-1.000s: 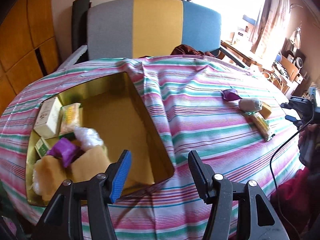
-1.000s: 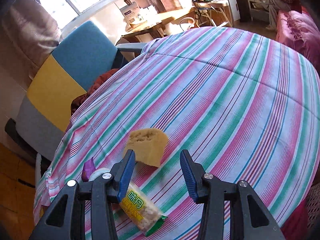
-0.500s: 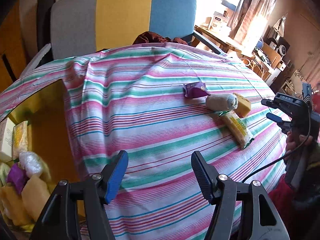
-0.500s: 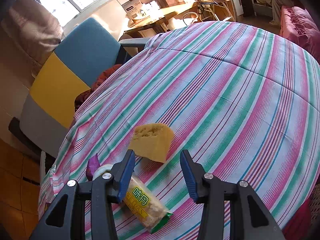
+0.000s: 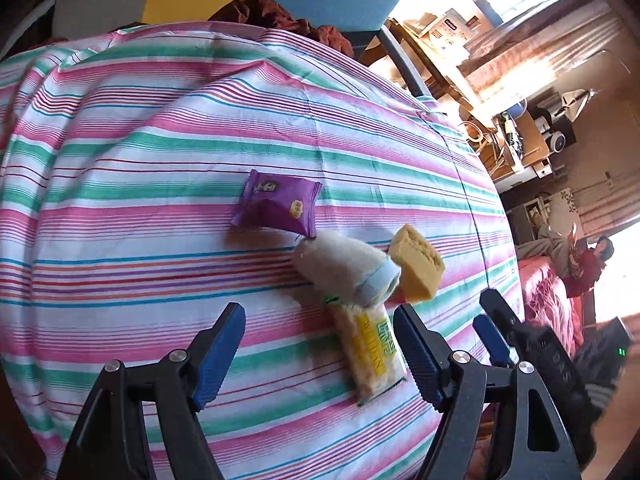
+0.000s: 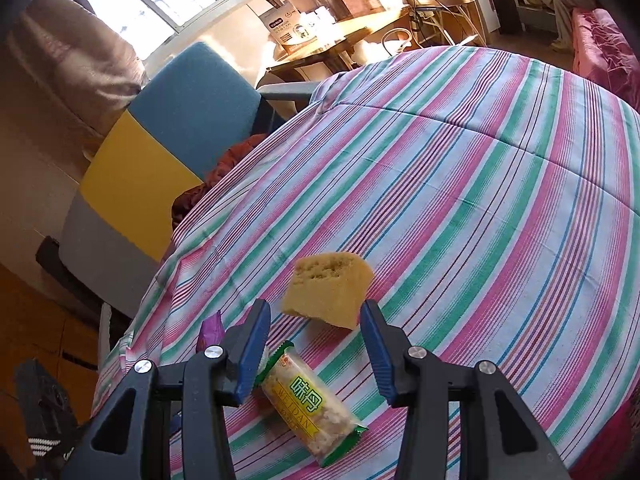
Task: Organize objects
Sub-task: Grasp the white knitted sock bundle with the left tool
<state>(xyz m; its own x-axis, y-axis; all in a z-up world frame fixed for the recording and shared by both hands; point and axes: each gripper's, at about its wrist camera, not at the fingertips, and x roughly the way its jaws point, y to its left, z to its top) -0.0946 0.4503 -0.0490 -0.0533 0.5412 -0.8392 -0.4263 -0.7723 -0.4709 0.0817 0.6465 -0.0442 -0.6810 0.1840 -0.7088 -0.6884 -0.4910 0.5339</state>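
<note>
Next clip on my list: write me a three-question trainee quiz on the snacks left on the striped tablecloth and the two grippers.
1. True or false: the purple foil snack packet lies farther from the left gripper than the yellow-labelled clear cracker packet does.
2. Which item sits just beyond the right gripper? A) yellow sponge-cake chunk B) white fluffy wrapped roll C) a gold box
3. Fill in: the left gripper's jaws are opening, with ____ gripped between them.

Key: 1 true; 2 A; 3 nothing.
</note>
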